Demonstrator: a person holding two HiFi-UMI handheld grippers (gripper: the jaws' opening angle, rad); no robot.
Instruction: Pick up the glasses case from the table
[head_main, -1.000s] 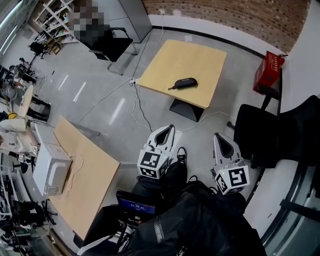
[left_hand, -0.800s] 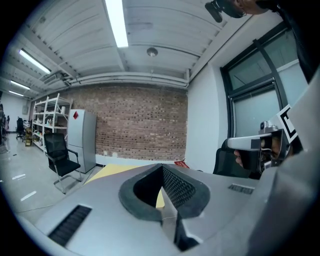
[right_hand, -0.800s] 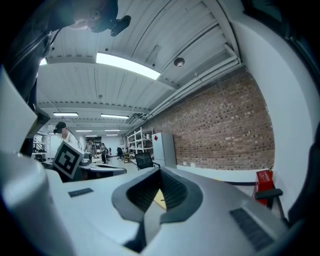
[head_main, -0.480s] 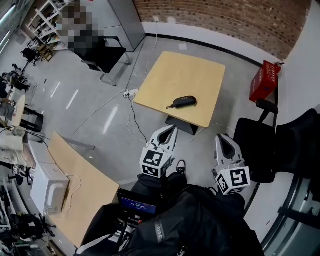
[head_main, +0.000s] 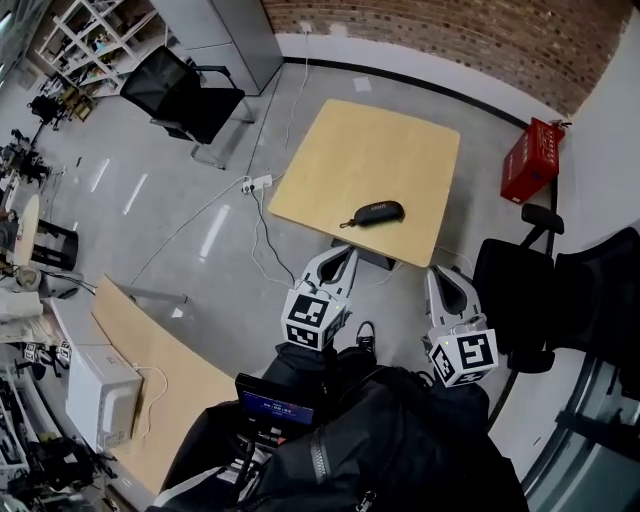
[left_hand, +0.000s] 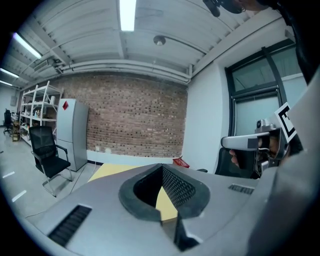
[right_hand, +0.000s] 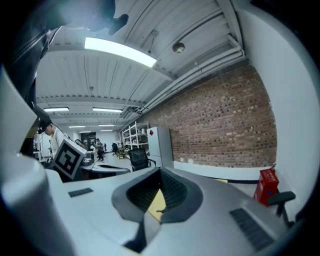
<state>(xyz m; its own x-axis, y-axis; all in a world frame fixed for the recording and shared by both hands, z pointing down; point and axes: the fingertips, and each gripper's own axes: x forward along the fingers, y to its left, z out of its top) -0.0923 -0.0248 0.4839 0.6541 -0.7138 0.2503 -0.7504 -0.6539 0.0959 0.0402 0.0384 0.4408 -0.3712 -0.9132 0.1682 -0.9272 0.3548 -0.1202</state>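
A: Where is the dark, oblong, hard-shelled glasses case (head_main: 378, 212)?

B: It lies flat on the square, pale wooden table (head_main: 340, 150), on the near half, not far from the near edge. A thin loop trails from its left end.

A: And the two pale grey grippers?

B: Both are short of the table and well apart from the case. The left gripper (head_main: 341, 254) has its jaws clenched with nothing between them. The right gripper (head_main: 439, 272) is the same, pressed together and empty.

A: So this looks like the approach. How should it be done well?

B: Spread one pair of jaws before reaching the case. Come down over it, then close across its narrow width near the middle, not at the tapered ends.

A: Why the middle?

B: The shell looks smooth and rounded, so a grip near an end may squeeze it out. The dark ribbed pads (left_hand: 177, 187) should bite best on the fullest stretch. The tabletop looks smooth too, so I'd avoid nudging the case sideways.
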